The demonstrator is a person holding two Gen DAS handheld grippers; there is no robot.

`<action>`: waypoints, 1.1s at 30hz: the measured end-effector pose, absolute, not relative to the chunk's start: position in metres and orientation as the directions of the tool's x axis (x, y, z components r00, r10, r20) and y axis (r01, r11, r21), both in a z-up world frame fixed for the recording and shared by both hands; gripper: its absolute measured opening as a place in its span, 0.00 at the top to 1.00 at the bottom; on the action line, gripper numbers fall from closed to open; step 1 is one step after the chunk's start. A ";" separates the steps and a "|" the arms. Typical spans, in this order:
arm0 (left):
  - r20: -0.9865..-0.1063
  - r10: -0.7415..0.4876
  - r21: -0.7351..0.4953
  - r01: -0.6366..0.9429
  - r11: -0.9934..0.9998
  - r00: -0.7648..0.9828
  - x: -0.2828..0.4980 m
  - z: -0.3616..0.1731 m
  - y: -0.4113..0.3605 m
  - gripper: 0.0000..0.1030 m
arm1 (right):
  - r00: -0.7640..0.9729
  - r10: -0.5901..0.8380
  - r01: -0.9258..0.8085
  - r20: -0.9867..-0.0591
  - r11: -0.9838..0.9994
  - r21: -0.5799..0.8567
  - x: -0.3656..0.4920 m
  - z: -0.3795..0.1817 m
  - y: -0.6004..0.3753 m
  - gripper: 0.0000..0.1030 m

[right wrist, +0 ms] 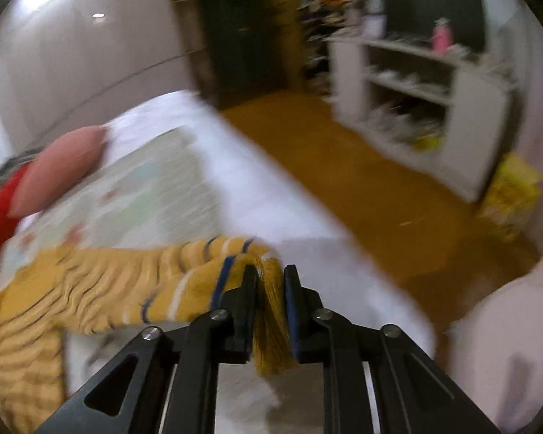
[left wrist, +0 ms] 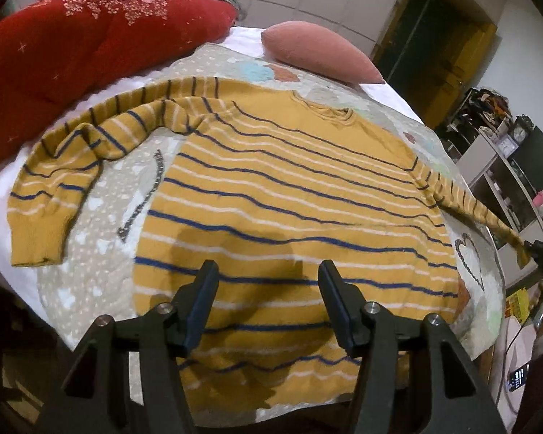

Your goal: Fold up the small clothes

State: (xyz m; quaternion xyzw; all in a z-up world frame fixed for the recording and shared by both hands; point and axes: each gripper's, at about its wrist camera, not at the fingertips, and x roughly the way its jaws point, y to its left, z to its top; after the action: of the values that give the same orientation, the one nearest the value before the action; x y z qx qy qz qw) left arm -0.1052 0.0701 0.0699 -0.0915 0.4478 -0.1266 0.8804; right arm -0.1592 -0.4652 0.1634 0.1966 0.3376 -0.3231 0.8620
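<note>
A mustard-yellow sweater [left wrist: 289,188] with blue and white stripes lies flat on a patterned quilt [left wrist: 90,253], hem toward me. Its left sleeve [left wrist: 72,166] is bent down on the quilt. Its right sleeve [left wrist: 470,206] is stretched out to the right, off the quilt. My left gripper [left wrist: 268,275] is open and empty, just above the hem. My right gripper [right wrist: 269,282] is shut on the right sleeve's cuff [right wrist: 269,311] and holds it taut beyond the bed's side; it also shows at the far right of the left wrist view [left wrist: 539,253].
A red blanket [left wrist: 72,43] and a pink cushion [left wrist: 318,50] lie at the bed's far end. The white bed edge [right wrist: 271,188] runs beside an orange floor [right wrist: 362,181]. A white shelf unit [right wrist: 434,101] and a yellow bag [right wrist: 510,195] stand to the right.
</note>
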 end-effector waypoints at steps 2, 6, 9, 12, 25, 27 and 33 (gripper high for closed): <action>-0.769 -0.312 -0.284 0.140 0.949 0.558 -0.103 0.067 0.067 0.46 | 0.479 -0.538 0.763 -0.694 0.646 0.026 -0.160 0.172 -0.481 0.83; -0.783 -0.316 -0.284 0.143 0.948 0.536 -0.099 0.059 0.062 0.45 | 0.513 -0.523 0.790 -0.681 0.598 0.136 -0.189 0.174 -0.493 0.39; -0.788 -0.325 -0.300 0.136 0.944 0.523 -0.095 0.055 0.064 0.44 | 0.651 -0.331 0.702 -0.683 0.605 0.376 -0.205 0.154 -0.492 0.37; -0.786 -0.340 -0.318 0.134 0.938 0.516 -0.093 0.053 0.064 0.43 | 0.776 -0.079 0.567 -0.626 0.523 0.636 -0.207 0.114 -0.483 0.37; -0.762 -0.333 -0.353 0.075 0.933 0.555 -0.104 0.056 0.095 0.40 | 0.669 -0.201 0.691 -0.716 0.522 0.500 -0.119 0.088 -0.486 0.91; -0.753 -0.332 -0.373 0.047 0.927 0.568 -0.109 0.054 0.109 0.39 | 0.679 -0.224 0.666 -0.699 0.588 0.459 -0.099 0.113 -0.473 0.93; -0.734 -0.351 -0.447 -0.024 0.894 0.582 -0.116 0.041 0.150 0.38 | 0.776 -0.117 0.392 -0.619 0.859 0.330 0.004 0.202 -0.341 0.93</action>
State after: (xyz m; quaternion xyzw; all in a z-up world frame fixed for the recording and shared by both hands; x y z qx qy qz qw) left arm -0.1164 0.1498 0.0412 -0.2096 0.4474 -0.0948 0.8642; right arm 0.0036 -0.3414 0.2017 0.2265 0.3040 -0.1390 0.9148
